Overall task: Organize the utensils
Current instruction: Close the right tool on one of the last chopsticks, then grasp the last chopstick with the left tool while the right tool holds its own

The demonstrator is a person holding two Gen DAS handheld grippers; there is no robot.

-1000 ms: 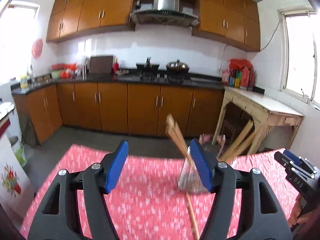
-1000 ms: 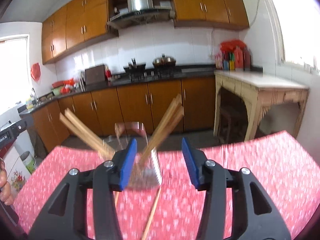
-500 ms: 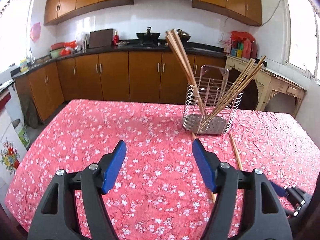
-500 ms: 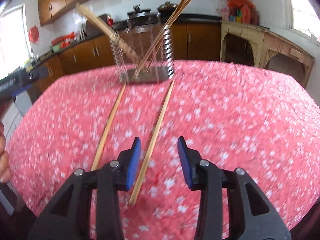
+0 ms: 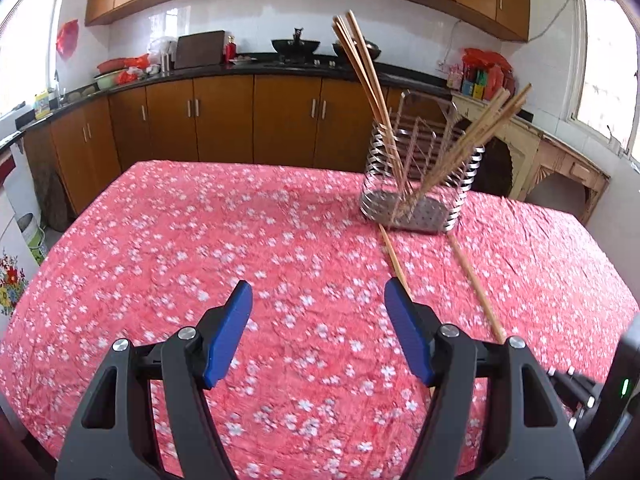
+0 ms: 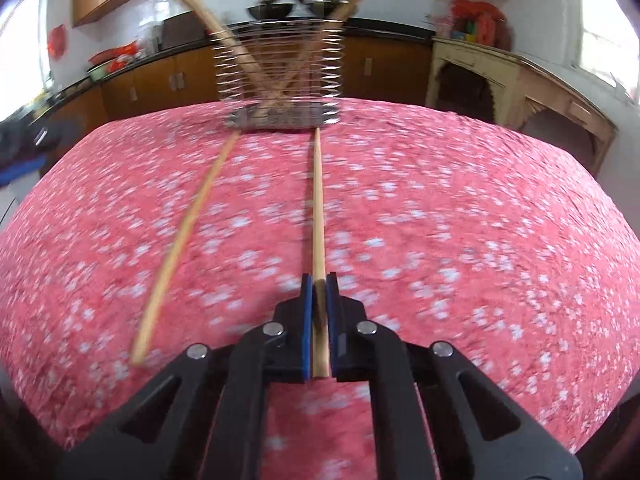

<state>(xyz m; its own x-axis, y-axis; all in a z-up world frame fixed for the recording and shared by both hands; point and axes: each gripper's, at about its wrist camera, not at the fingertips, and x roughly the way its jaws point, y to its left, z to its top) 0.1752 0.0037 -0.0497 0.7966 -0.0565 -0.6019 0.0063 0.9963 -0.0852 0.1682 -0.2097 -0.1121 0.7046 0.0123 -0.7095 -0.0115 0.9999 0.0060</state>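
Observation:
A wire utensil holder [image 5: 416, 184] stands far right on the red flowered tablecloth [image 5: 200, 248] and holds several chopsticks leaning left and right. It also shows in the right wrist view [image 6: 280, 76]. Two loose chopsticks lie in front of it, the left chopstick [image 6: 180, 236] and the right chopstick [image 6: 318, 200]. My right gripper [image 6: 319, 280] is shut on the near end of the right chopstick, low on the cloth. My left gripper [image 5: 318, 300] is open and empty above the cloth, with the left chopstick [image 5: 394, 260] by its right finger.
The table's edges curve away on all sides. Kitchen cabinets and a counter [image 5: 240, 120] stand behind the table. A wooden side table [image 5: 560, 160] stands at the right by the window. The right gripper's body [image 5: 616, 400] shows at the lower right of the left wrist view.
My right gripper has dropped lower and shut on the near end of the right chopstick. My left gripper has stayed open and moved a little closer over the cloth.

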